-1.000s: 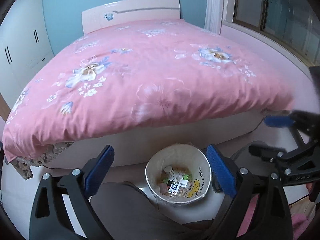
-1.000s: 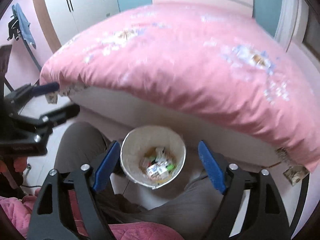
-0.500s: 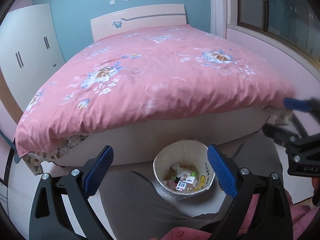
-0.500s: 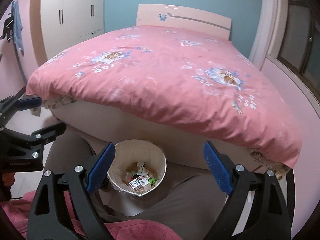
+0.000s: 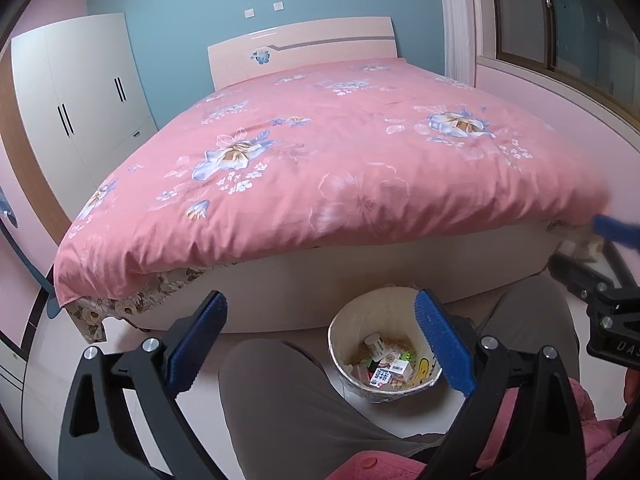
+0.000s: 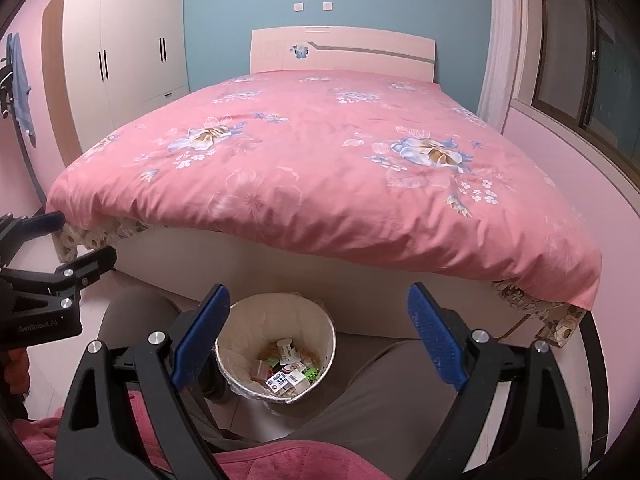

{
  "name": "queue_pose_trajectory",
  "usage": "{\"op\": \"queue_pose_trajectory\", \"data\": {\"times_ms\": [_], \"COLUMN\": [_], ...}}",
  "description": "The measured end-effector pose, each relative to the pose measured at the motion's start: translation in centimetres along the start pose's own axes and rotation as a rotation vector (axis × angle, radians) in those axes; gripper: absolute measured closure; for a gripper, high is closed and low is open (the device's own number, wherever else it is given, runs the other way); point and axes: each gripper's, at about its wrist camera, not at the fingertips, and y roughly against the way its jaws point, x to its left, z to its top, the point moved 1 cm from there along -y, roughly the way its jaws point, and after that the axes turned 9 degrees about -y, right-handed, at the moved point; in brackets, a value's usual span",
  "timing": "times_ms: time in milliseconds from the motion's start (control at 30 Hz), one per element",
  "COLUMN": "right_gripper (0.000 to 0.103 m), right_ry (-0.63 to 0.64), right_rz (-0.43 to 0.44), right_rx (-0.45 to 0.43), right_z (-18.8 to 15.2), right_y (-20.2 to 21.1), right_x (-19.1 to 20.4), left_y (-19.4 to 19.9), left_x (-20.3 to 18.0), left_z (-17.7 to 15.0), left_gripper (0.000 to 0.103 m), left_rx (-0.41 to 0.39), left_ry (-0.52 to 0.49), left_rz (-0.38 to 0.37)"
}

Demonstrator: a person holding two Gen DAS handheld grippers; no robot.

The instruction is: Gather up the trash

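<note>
Matt cotton-like floral duvet (image 6: 320, 168); glossy lacquered headboard (image 6: 342, 50); smooth white wardrobe (image 6: 124, 48) beside it; cream waste bin (image 6: 276, 312) lined with thin crinkled plastic, holding printed paper cartons (image 6: 286, 378).

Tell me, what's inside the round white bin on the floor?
The bin holds small boxes and wrappers, including a white box with a black pattern. Whatever lies beneath that pile is covered.
</note>
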Motion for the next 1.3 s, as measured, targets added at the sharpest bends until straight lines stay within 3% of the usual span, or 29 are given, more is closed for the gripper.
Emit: {"op": "queue_pose_trajectory", "data": {"times_ms": [1300], "right_gripper": [0.014], "right_ry": [-0.014], "right_rz": [0.013], "right_rx": [0.022], "right_z": [-0.08], "right_y": [-0.32], "right_x": [-0.14], "left_y": [0.22], "left_x": [-0.36], "left_z": [0.04], "left_gripper": [0.007], "left_rx": [-0.001], "left_ry": [-0.005], "left_rz": [-0.003]}}
